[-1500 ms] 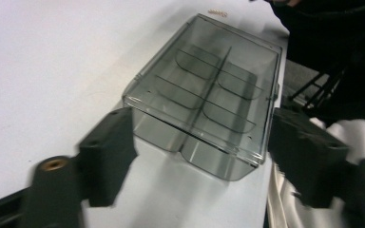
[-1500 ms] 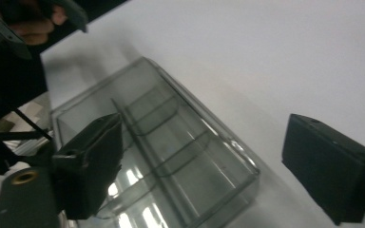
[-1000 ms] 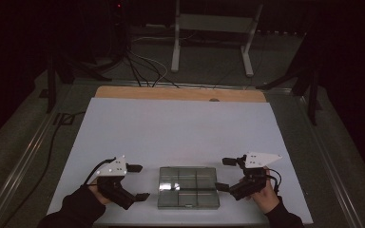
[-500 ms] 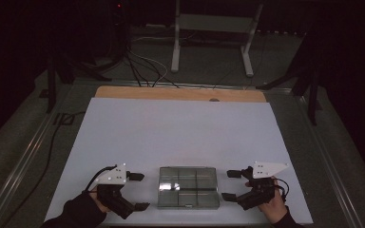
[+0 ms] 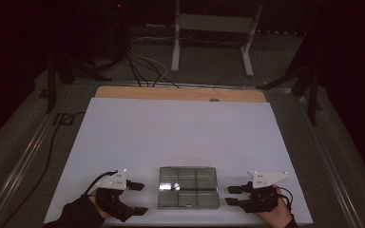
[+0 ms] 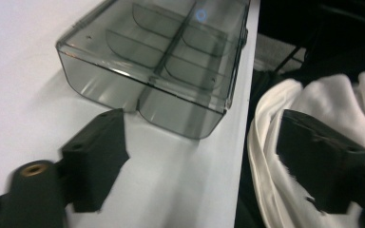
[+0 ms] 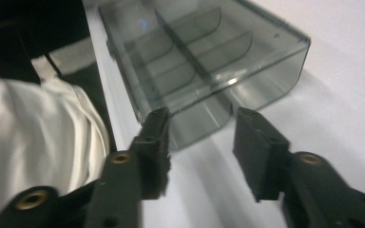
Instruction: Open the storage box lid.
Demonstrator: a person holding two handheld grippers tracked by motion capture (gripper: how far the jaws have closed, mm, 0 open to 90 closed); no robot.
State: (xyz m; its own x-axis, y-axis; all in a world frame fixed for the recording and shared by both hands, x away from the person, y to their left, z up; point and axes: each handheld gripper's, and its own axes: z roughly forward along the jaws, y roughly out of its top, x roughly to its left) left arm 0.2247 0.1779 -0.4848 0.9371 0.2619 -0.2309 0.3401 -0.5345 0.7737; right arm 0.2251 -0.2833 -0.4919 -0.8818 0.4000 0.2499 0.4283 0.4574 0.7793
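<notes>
- Gripper on my right [image 5: 234,195] sits just off the right-hand short end of the clear compartment box [image 5: 188,186]; its jaws have just been closing, and they stand partly apart with nothing pressed between them.
- In the right gripper view the box's [image 7: 204,57] near rounded corner lies just ahead of the gap between the jaws, and the pads do not bear on it.
- My left gripper [image 5: 139,198] is just off the opposite short end, jaws wide apart and holding nothing; they too have just been closing a little.
- In the left gripper view the box's [image 6: 157,52] end wall is just ahead of the one jaw, while the other jaw hangs past the counter's near edge over white cloth [image 6: 323,95].
- The box lies flat, lid shut, near the middle of the near edge of the white counter [image 5: 180,133], almost flush with that edge.
- Its long axis runs left to right, parallel to the near edge, so each short end faces one gripper; a centre divider runs along that axis, with curved cross-walls making six cells that look empty.
- What the coming move turns on, as I judge it: the box lies between the two grippers, each pointing inward along its long axis. Both are close, the right slightly closer and already narrowed toward the corner.
</notes>
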